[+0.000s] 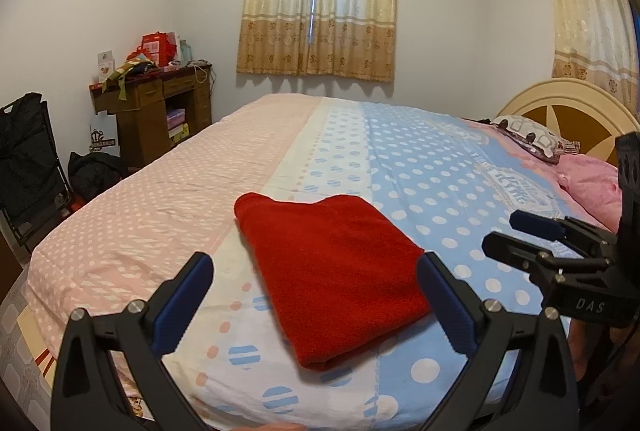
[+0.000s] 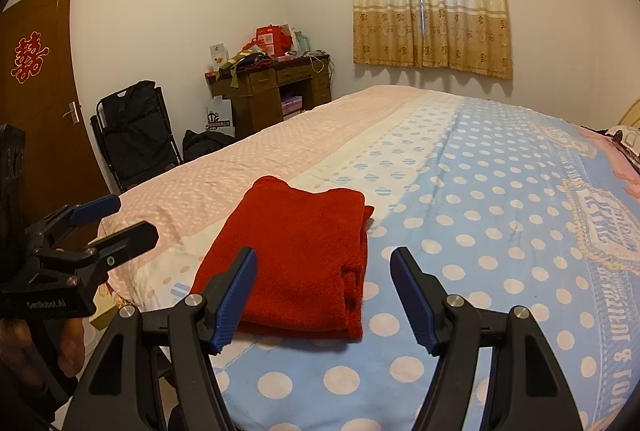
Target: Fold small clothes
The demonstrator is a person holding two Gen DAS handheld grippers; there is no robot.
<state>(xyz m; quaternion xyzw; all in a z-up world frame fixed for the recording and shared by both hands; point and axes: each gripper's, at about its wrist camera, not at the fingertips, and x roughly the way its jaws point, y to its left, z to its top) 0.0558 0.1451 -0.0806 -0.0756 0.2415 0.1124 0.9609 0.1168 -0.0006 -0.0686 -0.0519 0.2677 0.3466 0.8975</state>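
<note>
The red garment (image 1: 332, 279) is seen folded into a compact rectangle on the bed (image 1: 440, 191), near its front edge, where the white band of the bedsheet meets the blue dotted part. Both tongs are held off the cloth, with nothing between their blades: the left tongs (image 1: 316, 295) are spread wide, the right tongs (image 2: 324, 295) moderately wide, and nothing is gripped by either.

The fold is judged to be finished or nearly so. The chief risk is that the stacked layers are disturbed if the garment is taken up again: if only the top layer is pinched, the bundle would be peeled open. As the garment lies close to the bed's edge, it could also be dragged off by a careless sweep of either tool.

The layered open edge on the garment's right side is shown only in the right wrist view, where the plies are seen stepped one over another; in the left wrist view the same piece appears as one smooth slab. The headboard (image 1: 568, 111) and pillow (image 1: 532, 135) are shown clearly only by the left view, the door (image 2: 40, 91) only by the right.
</note>
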